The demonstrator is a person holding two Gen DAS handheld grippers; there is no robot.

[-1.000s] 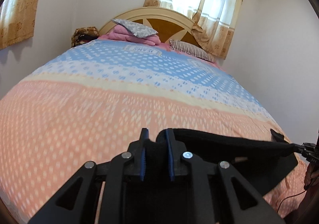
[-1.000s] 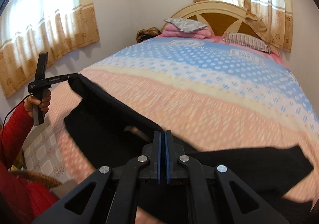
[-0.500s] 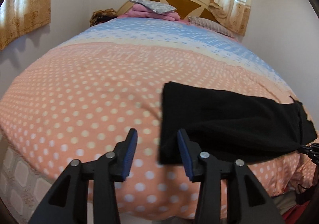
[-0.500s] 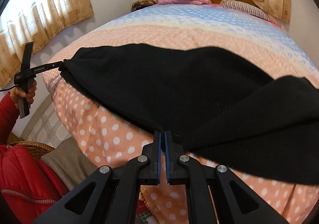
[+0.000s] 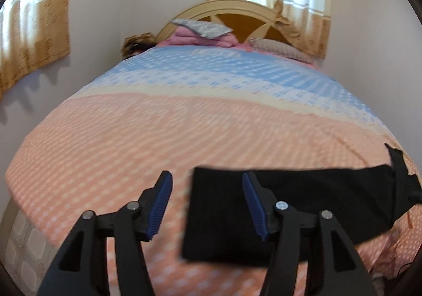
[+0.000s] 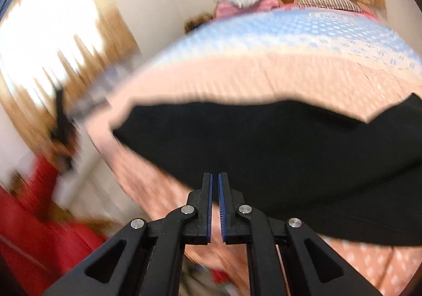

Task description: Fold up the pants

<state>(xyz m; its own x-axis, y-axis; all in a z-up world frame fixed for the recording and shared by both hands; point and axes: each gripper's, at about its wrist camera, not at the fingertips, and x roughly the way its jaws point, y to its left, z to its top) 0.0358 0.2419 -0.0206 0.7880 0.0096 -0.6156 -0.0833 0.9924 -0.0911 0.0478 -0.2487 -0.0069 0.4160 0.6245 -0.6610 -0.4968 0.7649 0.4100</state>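
Note:
The black pants lie flat across the near edge of the bed, folded lengthwise. My left gripper is open and empty, its right finger over the pants' left end. In the right wrist view the pants spread wide across the orange bedspread. My right gripper is nearly shut with a thin gap between the pads; it sits at the pants' near edge, and I cannot tell whether cloth is pinched. That view is motion-blurred.
The bed has an orange and blue dotted cover. Folded pink bedding and pillows lie by the headboard. The blurred left gripper and a red sleeve show at the left of the right wrist view. Curtained windows flank the bed.
My left gripper let go of the pants, opened wide and tilted up. The pants dropped flat onto the bed. My right gripper stayed nearly shut and moved fast.

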